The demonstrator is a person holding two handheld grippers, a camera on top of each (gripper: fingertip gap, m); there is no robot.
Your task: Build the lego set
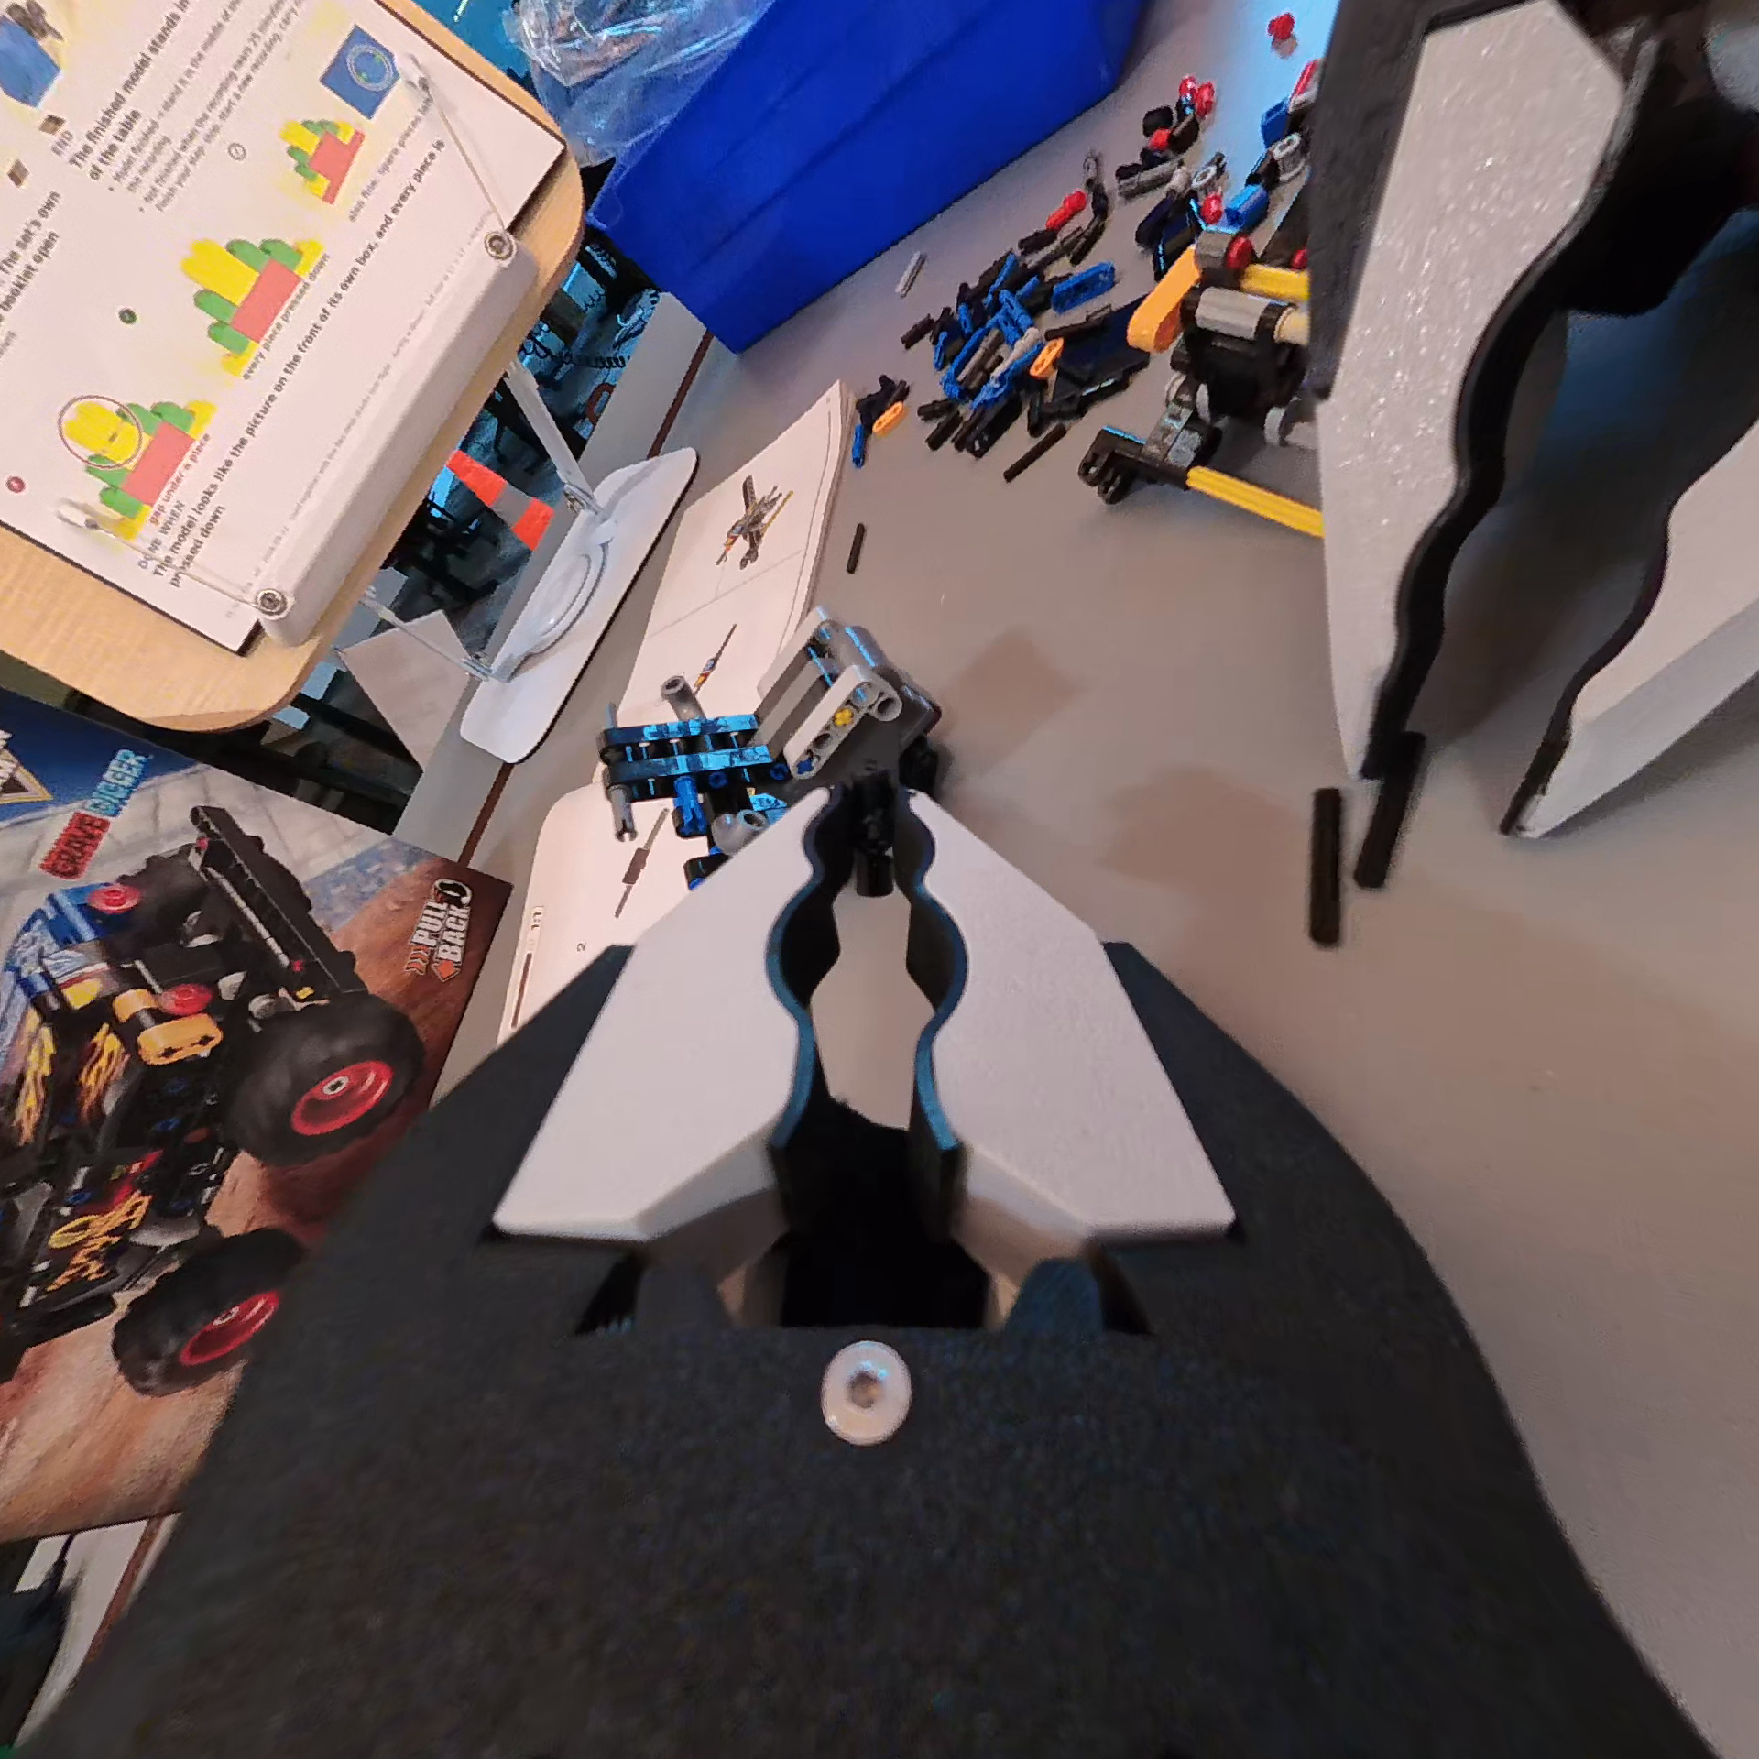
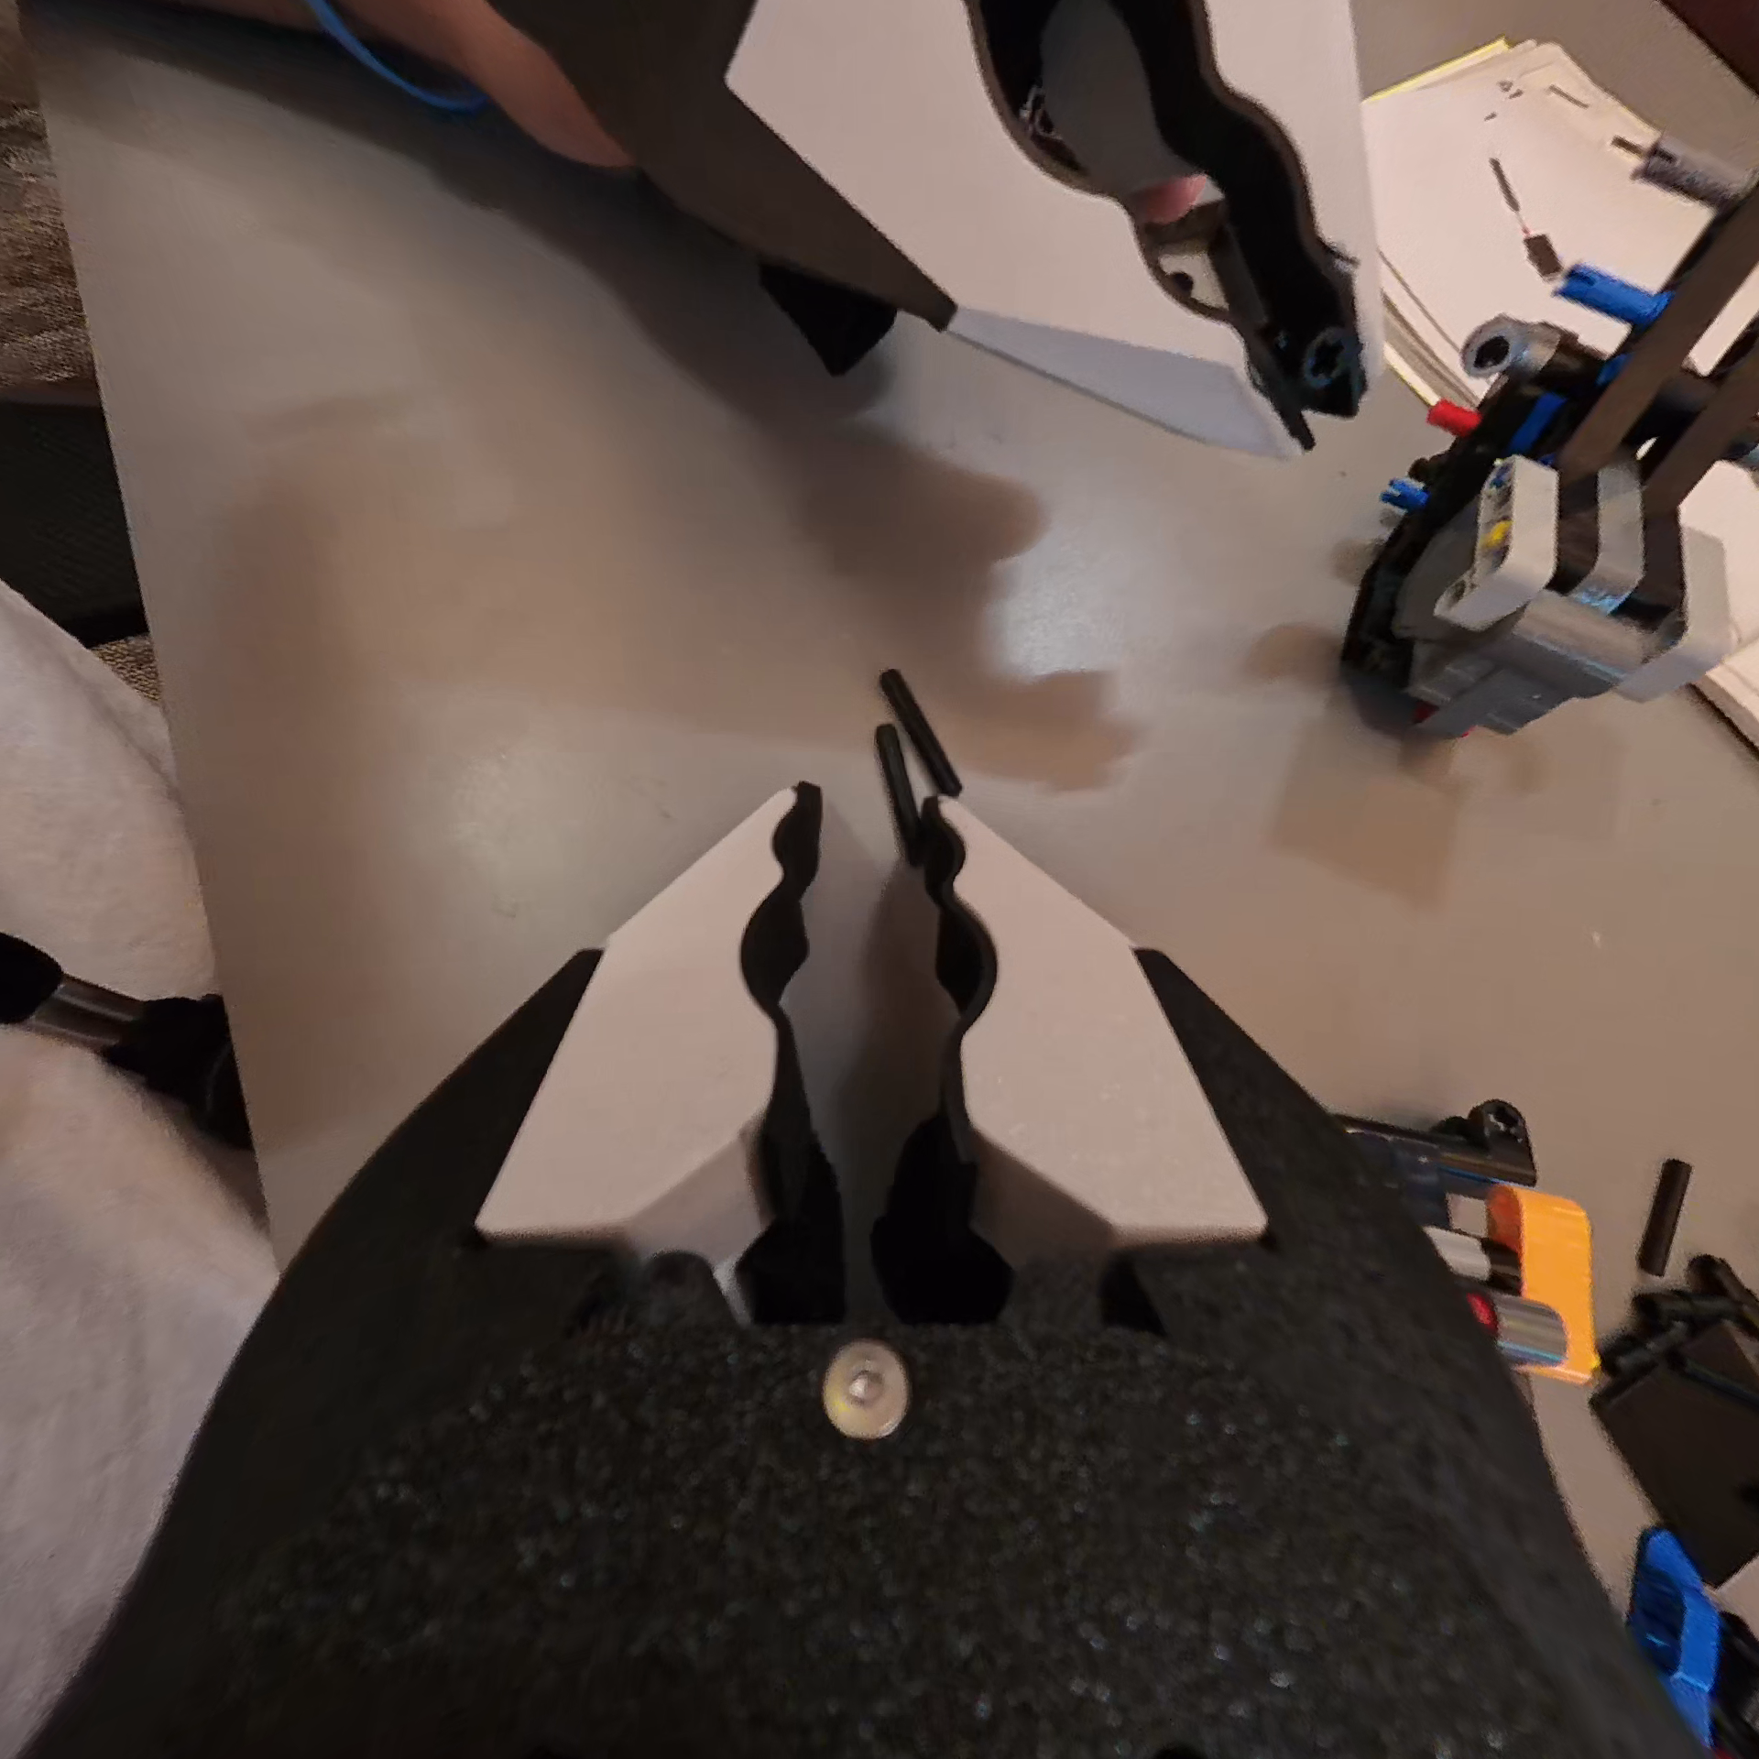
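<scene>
My left gripper (image 1: pixel 868 801) is shut on a small black connector piece (image 1: pixel 871 842) at its fingertips, held just above the grey table. Right beyond it stands the grey, black and blue lego assembly (image 1: pixel 819 733), also in the right wrist view (image 2: pixel 1513 590). My right gripper (image 2: pixel 871 801) is narrowly open and empty, low over the table. Two short black axles (image 2: pixel 916 728) lie just past its tips, one beside the right fingertip (image 2: pixel 938 828). In the left wrist view the right gripper (image 1: pixel 1447 800) stands over those axles (image 1: pixel 1325 866). The left gripper (image 2: pixel 1318 390) with its black piece shows at the top of the right wrist view.
A pile of loose blue, black and red parts (image 1: pixel 1037 314) and a yellow-black sub-assembly (image 1: pixel 1228 352) lie at the back, next to a blue bin (image 1: pixel 857 143). The open booklet (image 1: pixel 761 543) lies under the assembly. The set's box (image 1: pixel 190 1095) and a sheet on a stand (image 1: pixel 238 286) are at the left. About 10 centimeters separates my left fingertips from my right.
</scene>
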